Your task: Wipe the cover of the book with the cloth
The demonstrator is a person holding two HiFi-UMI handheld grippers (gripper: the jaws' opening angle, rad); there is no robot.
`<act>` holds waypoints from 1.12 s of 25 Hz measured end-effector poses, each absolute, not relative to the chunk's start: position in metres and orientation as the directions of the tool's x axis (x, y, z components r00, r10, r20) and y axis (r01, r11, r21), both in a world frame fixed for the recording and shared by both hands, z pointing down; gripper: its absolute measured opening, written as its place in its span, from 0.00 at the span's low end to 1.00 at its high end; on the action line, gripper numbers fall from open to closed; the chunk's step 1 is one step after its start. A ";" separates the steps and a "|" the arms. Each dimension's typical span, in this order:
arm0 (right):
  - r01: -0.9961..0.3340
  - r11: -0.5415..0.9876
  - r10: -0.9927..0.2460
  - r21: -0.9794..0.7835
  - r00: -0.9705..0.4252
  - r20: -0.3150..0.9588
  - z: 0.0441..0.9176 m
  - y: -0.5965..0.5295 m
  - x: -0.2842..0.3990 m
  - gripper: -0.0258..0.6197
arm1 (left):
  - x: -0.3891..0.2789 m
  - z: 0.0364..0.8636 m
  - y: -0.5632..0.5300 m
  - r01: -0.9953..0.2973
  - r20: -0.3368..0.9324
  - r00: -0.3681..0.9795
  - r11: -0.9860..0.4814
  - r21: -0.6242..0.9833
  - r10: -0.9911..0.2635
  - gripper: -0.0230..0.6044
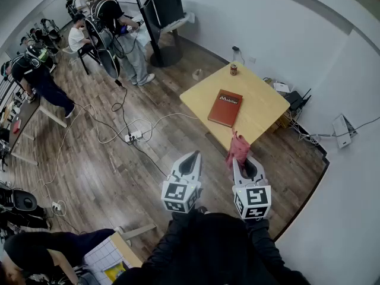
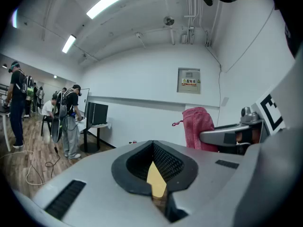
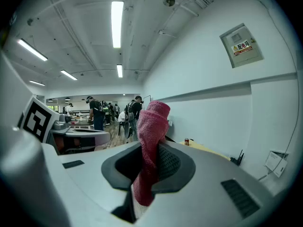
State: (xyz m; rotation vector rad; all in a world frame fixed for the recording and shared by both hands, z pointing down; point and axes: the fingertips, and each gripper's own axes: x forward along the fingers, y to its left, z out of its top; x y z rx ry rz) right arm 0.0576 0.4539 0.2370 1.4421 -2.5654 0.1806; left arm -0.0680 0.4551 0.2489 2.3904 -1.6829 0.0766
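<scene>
A red-brown book [image 1: 225,107] lies flat on the yellow wooden table [image 1: 264,100], well ahead of both grippers. My right gripper [image 1: 236,161] is shut on a pink cloth [image 1: 238,147], which sticks up out of its jaws short of the table's near edge. In the right gripper view the cloth [image 3: 152,126] stands pinched in that gripper [image 3: 150,150], with the table [image 3: 208,150] beyond it. My left gripper [image 1: 193,155] hangs beside it over the floor, shut and holding nothing. The left gripper view shows its jaws [image 2: 154,148] together, the cloth [image 2: 199,126] to their right.
A small jar [image 1: 233,69] stands at the table's far corner. Cables and a power strip [image 1: 133,137] lie on the wooden floor to the left. Several people stand or sit at the far left. Boxes and wires sit along the wall at right [image 1: 341,129].
</scene>
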 end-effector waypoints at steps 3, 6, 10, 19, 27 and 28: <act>-0.856 0.517 -0.831 -0.014 -0.506 0.231 0.237 0.454 0.056 0.15 | -0.069 0.252 0.455 -0.933 0.168 0.351 -0.328 0.148 -0.921 0.09; -0.856 0.516 -0.833 -0.017 -0.507 0.222 0.235 0.456 0.053 0.15 | -0.072 0.258 0.458 -0.929 0.168 0.362 -0.341 0.143 -0.917 0.09; -0.860 0.511 -0.836 -0.019 -0.501 0.224 0.238 0.458 0.048 0.15 | -0.076 0.263 0.460 -0.927 0.174 0.368 -0.344 0.151 -0.914 0.09; -0.864 0.498 -0.826 -0.068 -0.497 0.266 0.259 0.460 0.030 0.15 | -0.090 0.283 0.463 -0.910 0.207 0.409 -0.377 0.174 -0.889 0.09; -0.861 0.505 -0.798 -0.066 -0.495 0.343 0.293 0.467 -0.007 0.15 | -0.121 0.314 0.468 -0.899 0.254 0.431 -0.388 0.204 -0.866 0.09; -0.858 0.510 -0.792 -0.059 -0.495 0.356 0.298 0.468 -0.013 0.15 | -0.127 0.319 0.467 -0.899 0.260 0.431 -0.385 0.211 -0.864 0.09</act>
